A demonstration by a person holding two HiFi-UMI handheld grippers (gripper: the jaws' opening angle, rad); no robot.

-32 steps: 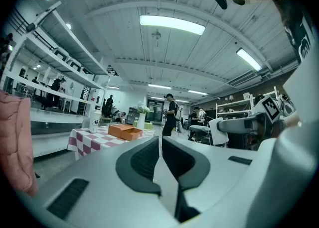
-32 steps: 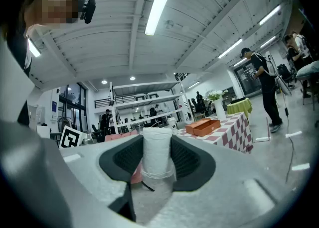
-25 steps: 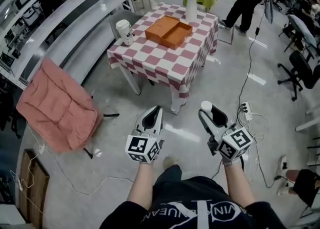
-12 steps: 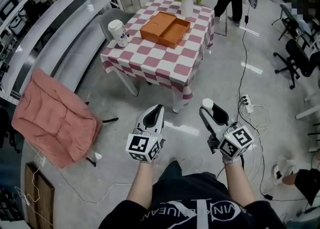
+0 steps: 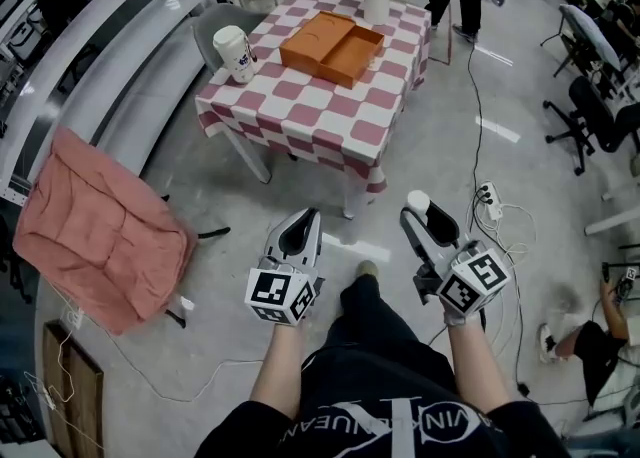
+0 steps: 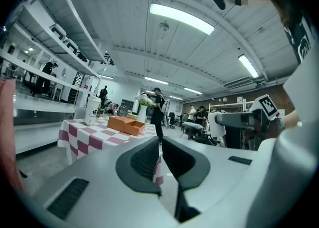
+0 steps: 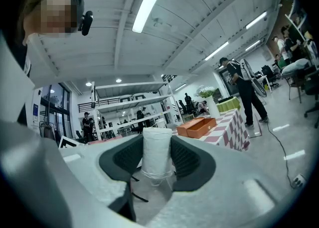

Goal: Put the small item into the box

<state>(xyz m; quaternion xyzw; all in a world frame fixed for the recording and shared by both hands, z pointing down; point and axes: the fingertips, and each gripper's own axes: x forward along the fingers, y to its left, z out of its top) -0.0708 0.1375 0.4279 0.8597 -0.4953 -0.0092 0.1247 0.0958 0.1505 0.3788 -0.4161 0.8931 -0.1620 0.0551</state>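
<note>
The carrying step is judged in hand: the small white item (image 7: 156,155) is clamped in the right claw (image 5: 420,216), the left claw (image 5: 308,218) is closed empty, and the orange box (image 5: 332,48) on the tabletop (image 5: 300,111), well apart, must next be approached.

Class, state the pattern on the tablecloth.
The tablecloth has pink-and-white checks, clearest in the head view.

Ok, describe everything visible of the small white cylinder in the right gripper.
The small white cylinder looks like a matte, papery roll, with clear film showing round its lower end. It stands upright between the right gripper's dark ribbed pads, which clamp both sides. It is held over the grey floor, short of the checked table.
</note>
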